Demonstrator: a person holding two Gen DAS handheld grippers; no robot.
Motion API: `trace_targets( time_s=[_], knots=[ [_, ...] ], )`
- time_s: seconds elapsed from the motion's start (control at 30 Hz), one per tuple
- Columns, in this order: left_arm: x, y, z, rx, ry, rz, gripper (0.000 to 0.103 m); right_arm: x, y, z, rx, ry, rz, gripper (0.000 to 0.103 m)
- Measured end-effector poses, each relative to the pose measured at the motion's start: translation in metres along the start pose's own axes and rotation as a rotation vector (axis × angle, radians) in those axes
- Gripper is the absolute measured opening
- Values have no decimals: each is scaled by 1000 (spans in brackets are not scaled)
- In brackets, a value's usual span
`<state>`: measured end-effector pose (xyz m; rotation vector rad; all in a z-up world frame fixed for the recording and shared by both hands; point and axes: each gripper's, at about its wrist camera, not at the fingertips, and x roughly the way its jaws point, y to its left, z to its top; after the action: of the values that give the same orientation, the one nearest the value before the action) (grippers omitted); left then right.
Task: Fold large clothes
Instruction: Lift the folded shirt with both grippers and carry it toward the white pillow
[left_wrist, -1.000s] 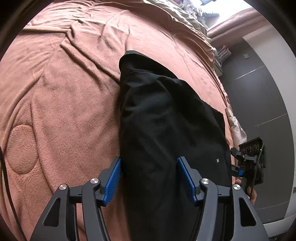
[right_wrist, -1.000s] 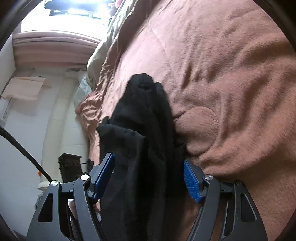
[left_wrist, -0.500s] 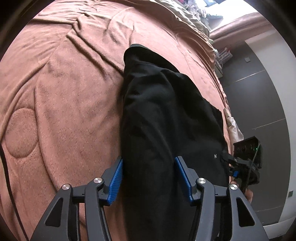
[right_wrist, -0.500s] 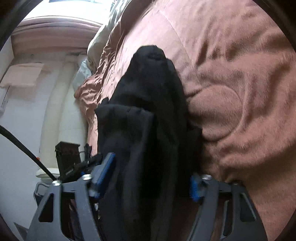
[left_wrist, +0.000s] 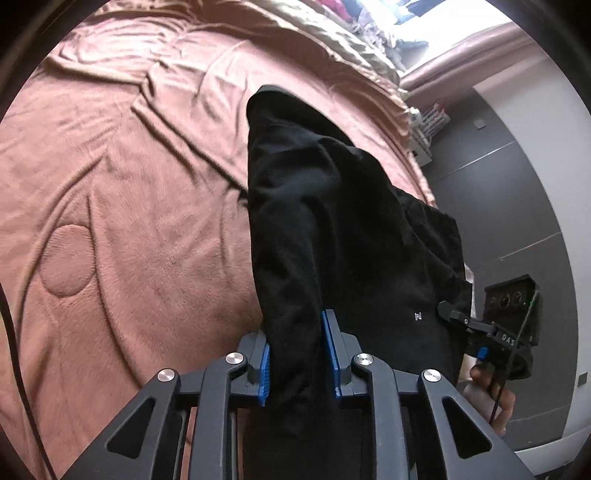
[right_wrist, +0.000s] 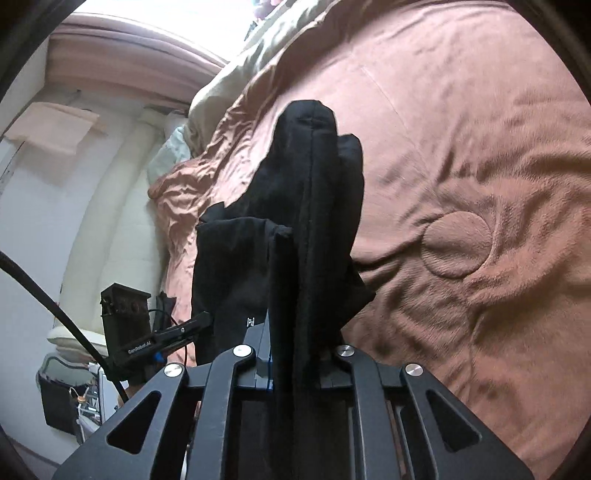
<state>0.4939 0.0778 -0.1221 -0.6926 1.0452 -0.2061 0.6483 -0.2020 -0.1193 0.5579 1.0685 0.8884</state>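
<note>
Both grippers are closing since a second ago: the left gripper (left_wrist: 299, 354) and right gripper (right_wrist: 295, 354) are now pinching the near edge of the black garment (left_wrist: 332, 221), lying lengthwise on the pink blanket (left_wrist: 129, 221). They are likely lifting next, folding it toward the far end; the right pads are being hidden by cloth.

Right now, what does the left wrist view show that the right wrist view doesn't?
Only the left wrist view shows the dark grey wall and the left hand-held gripper pinching the black garment from both sides. Only the right wrist view shows the cream wall and the right hand-held gripper clamped on a thick bunch of fabric. Both show that garment trailing onto the brown blanket, with the other gripper at its far edge.
</note>
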Motion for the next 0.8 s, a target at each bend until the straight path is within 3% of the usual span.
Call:
trace_targets(
  time_s=[0.4, 0.8],
  knots=[
    [-74, -72, -28, 83, -119, -99, 24, -110, 52, -46, -125, -167, 12, 11],
    [-84, -202, -51, 176, -157, -197, 24, -249, 45, -78, -185, -283, -42, 11]
  ],
)
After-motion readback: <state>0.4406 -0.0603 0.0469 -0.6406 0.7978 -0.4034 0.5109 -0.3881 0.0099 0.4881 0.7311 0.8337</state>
